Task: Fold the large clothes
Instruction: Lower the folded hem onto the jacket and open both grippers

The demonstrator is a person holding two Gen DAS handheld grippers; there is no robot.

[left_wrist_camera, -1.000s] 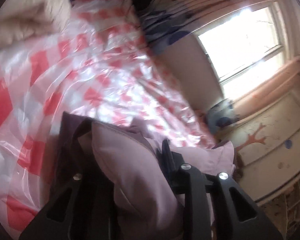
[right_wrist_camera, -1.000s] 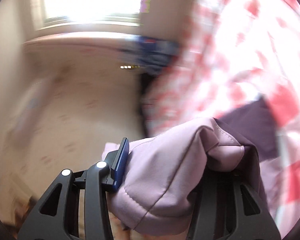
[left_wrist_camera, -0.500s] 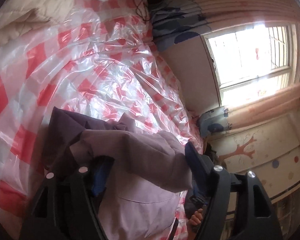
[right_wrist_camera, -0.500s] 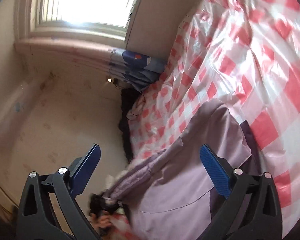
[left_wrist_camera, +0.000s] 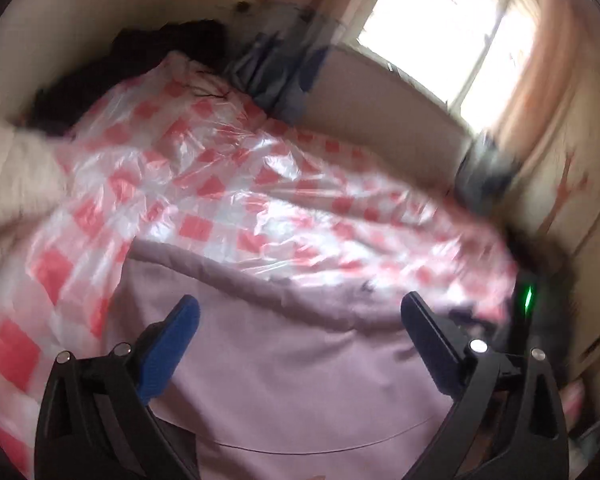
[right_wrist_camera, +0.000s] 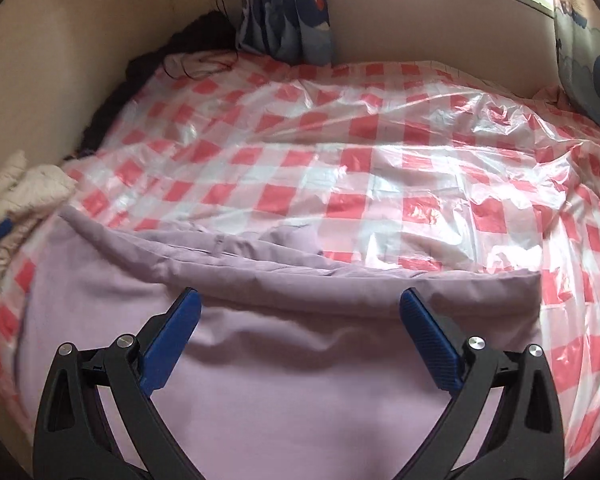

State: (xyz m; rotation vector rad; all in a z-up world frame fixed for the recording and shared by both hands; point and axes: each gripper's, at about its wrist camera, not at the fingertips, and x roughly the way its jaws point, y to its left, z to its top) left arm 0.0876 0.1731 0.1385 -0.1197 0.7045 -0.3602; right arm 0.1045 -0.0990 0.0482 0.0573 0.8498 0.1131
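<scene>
A large lilac garment [left_wrist_camera: 300,380] lies spread on the near part of the bed, its far edge doubled into a thick fold [right_wrist_camera: 284,272]. My left gripper [left_wrist_camera: 300,300] hovers over it with its jaws opening wide. Nothing is between its blue pads [left_wrist_camera: 172,340]. My right gripper [right_wrist_camera: 300,294] is open above the same garment [right_wrist_camera: 300,380], and its pads [right_wrist_camera: 428,340] also hold nothing. The garment's near edge is hidden below both views.
A shiny red-and-white checked plastic sheet [right_wrist_camera: 380,168] covers the bed. A cream quilted jacket [right_wrist_camera: 24,188] lies at the left edge. Dark clothes [right_wrist_camera: 112,92] are heaped along the left wall. Blue patterned curtains [right_wrist_camera: 288,8] hang by a bright window [left_wrist_camera: 452,28].
Both grippers let go of the lilac garment and opened wide. The garment dropped flat onto the bed. Both views swung round to look across the bed.
</scene>
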